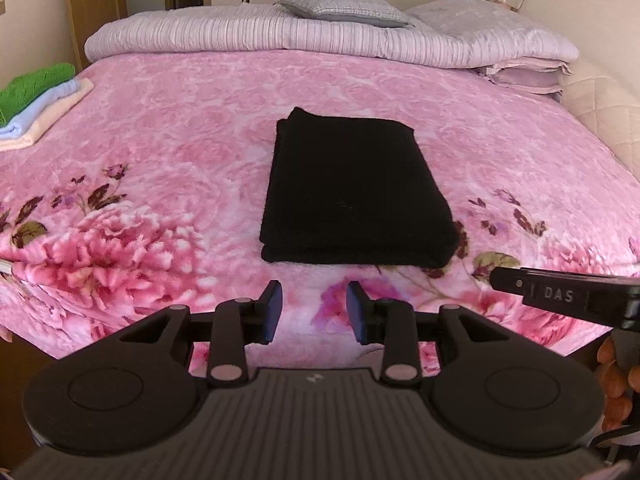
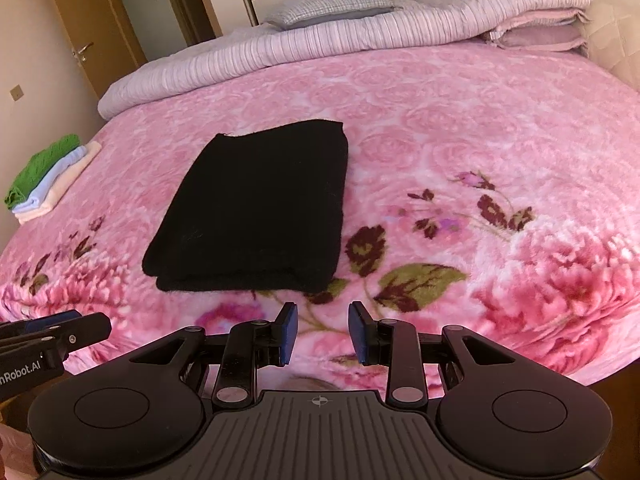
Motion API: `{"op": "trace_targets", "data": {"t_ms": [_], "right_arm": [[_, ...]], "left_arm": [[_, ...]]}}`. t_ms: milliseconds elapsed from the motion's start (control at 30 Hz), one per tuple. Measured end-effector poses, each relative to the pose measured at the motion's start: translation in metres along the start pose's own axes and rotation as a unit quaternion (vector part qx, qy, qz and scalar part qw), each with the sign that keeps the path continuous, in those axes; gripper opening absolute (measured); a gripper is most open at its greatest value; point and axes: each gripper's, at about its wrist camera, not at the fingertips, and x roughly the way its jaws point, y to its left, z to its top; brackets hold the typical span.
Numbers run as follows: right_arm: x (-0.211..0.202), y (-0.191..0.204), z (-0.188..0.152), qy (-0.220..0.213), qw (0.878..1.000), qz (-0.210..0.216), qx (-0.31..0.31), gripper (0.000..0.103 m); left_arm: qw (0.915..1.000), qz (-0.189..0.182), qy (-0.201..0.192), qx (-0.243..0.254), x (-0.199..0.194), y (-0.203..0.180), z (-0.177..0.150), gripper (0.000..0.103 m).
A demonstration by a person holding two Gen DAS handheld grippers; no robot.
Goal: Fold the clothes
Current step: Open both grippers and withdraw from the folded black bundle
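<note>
Left tool (image 1: 314,308) and right tool (image 2: 323,331) side by side, both tilted downward, jaws parted (blue pads showing), nothing between them.

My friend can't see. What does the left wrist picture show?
A folded black cloth lies flat on a pink flowery blanket, just beyond the open, empty left gripper. A small stack of folded clothes, green on top, sits at the bed's left edge, with pillows at the far end.

1. The bed (image 1: 168,128) wears a pink floral blanket.
2. A folded black garment (image 1: 352,192) lies mid-bed.
3. A stack of folded clothes (image 1: 36,100) sits at the left edge.
4. A rolled lilac quilt (image 1: 280,36) and pillows (image 1: 344,6) line the head edge.
</note>
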Motion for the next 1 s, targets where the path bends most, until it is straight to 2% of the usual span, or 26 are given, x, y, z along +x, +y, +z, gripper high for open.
{"op": "trace_targets", "data": {"t_ms": [267,500,633,1000], "right_arm": [[-0.020,0.017,-0.005,-0.010,0.999,-0.019,-0.033,0.032],[-0.030,0.018,-0.005,-0.027,0.998,-0.028,-0.046,0.033],[-0.025,0.016,0.000,-0.023,0.998,-0.033,-0.044,0.033],[0.013,0.017,0.012,0.010,0.998,-0.042,-0.053,0.033]], "left_arm": [[0.9998,-0.003,-0.019,0.001,-0.019,-0.002,-0.005,0.033],[0.9997,-0.014,-0.020,0.003,-0.017,-0.006,-0.002,0.034],[0.9997,-0.019,-0.012,0.006,-0.009,-0.006,-0.001,0.034],[0.9989,-0.025,0.021,-0.034,0.032,0.018,0.009,0.034]]}}
